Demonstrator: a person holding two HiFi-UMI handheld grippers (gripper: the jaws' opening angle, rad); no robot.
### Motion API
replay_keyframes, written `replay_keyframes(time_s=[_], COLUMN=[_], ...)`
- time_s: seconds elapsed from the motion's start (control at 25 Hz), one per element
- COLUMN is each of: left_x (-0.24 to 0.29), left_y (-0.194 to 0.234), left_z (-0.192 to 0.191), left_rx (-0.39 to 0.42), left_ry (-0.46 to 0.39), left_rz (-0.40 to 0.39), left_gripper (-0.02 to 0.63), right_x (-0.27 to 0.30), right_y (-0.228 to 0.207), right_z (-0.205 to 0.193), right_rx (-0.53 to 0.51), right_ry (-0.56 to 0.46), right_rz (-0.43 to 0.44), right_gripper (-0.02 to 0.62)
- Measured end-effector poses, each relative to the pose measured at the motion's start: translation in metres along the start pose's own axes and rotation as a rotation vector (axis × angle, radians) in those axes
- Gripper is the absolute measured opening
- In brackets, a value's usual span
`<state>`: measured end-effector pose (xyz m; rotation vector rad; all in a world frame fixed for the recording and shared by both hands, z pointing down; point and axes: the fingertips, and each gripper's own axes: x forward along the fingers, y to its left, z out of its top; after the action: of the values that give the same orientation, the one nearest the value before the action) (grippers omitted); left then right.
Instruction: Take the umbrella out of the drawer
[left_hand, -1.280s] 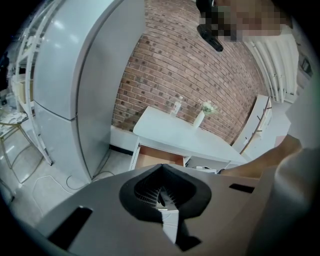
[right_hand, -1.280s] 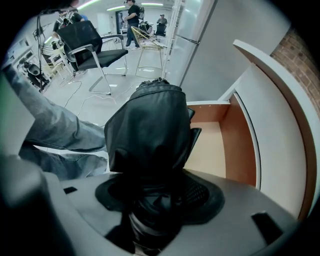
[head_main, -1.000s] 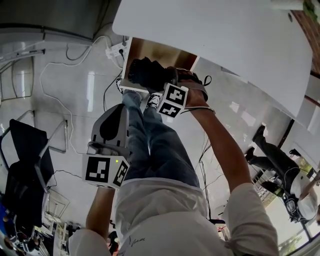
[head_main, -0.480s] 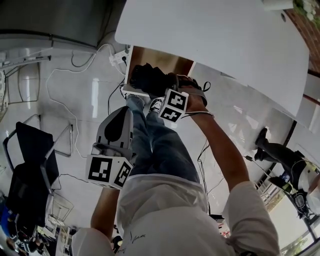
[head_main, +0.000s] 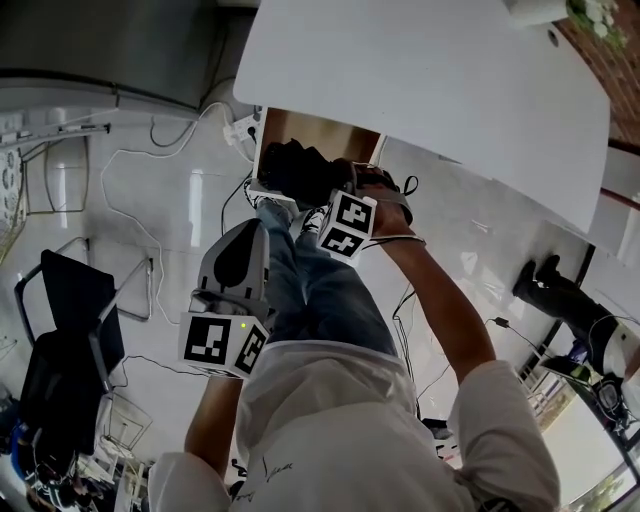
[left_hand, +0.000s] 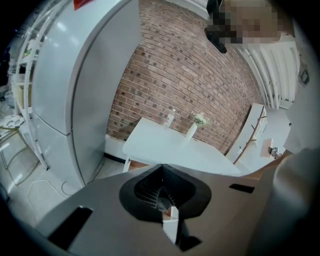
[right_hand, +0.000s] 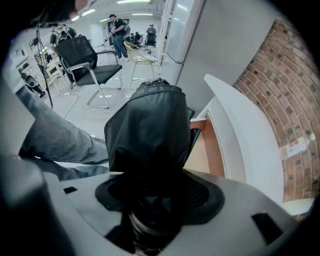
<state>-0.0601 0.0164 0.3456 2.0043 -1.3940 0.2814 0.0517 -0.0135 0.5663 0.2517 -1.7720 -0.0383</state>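
A folded black umbrella (head_main: 297, 168) hangs at the front of the open drawer (head_main: 318, 132) under the white table (head_main: 440, 90). My right gripper (head_main: 325, 185) is shut on it near its handle end. In the right gripper view the umbrella's black fabric (right_hand: 149, 127) fills the middle, and its round handle (right_hand: 149, 226) sits between the jaws of the right gripper (right_hand: 155, 200). The drawer's wooden inside (right_hand: 204, 150) shows just behind. My left gripper (head_main: 238, 240) hangs lower left over the floor, away from the drawer; the left gripper (left_hand: 167, 212) is shut on nothing.
The person's legs in jeans (head_main: 320, 290) stand below the drawer. Cables and a power strip (head_main: 240, 125) lie on the glossy floor. A black chair (head_main: 65, 330) stands at the left. A bottle (left_hand: 171, 117) and a vase (left_hand: 194, 129) stand on the table, with a brick wall (left_hand: 200, 65) behind.
The head view has drifted a little. My right gripper stays shut on the umbrella at the drawer's front, and the left gripper keeps its place beside the legs.
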Motion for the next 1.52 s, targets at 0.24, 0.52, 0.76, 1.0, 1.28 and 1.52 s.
replay_keyframes(time_s=[0.24,0.52,0.76,1.0,1.28,1.52], left_x=[-0.006,-0.014,-0.019,-0.029,-0.041,-0.044], left_y=[-0.007,-0.012,-0.02,-0.023,-0.027,-0.035], left_z=[0.009,0.017,0.026,0.029,0.036,0.043], left_rx=[0.004,0.017,0.033,0.046,0.054,0.065], left_ry=[-0.009,-0.025,-0.048,-0.061,-0.075,-0.09], left_rz=[0.002,0.012,0.011,0.017,0.024,0.024], left_gripper=[0.017,0.017,0.017,0.017,0.017,0.017], right_x=[-0.026,-0.05,-0.072,-0.091,-0.117,-0.135], right_y=[-0.004,-0.006,-0.007,-0.003,-0.002,-0.005], right_z=[0.009,0.012,0.012,0.011,0.014,0.013], right_rx=[0.018,0.045,0.074,0.14,0.203,0.247], right_ry=[-0.032,-0.058,-0.091,-0.122,-0.168,-0.203], right_rz=[-0.015,-0.032,-0.031,-0.035,-0.054,-0.061], right_gripper=[0.264,0.264,0.264,0.264,0.264,0.264])
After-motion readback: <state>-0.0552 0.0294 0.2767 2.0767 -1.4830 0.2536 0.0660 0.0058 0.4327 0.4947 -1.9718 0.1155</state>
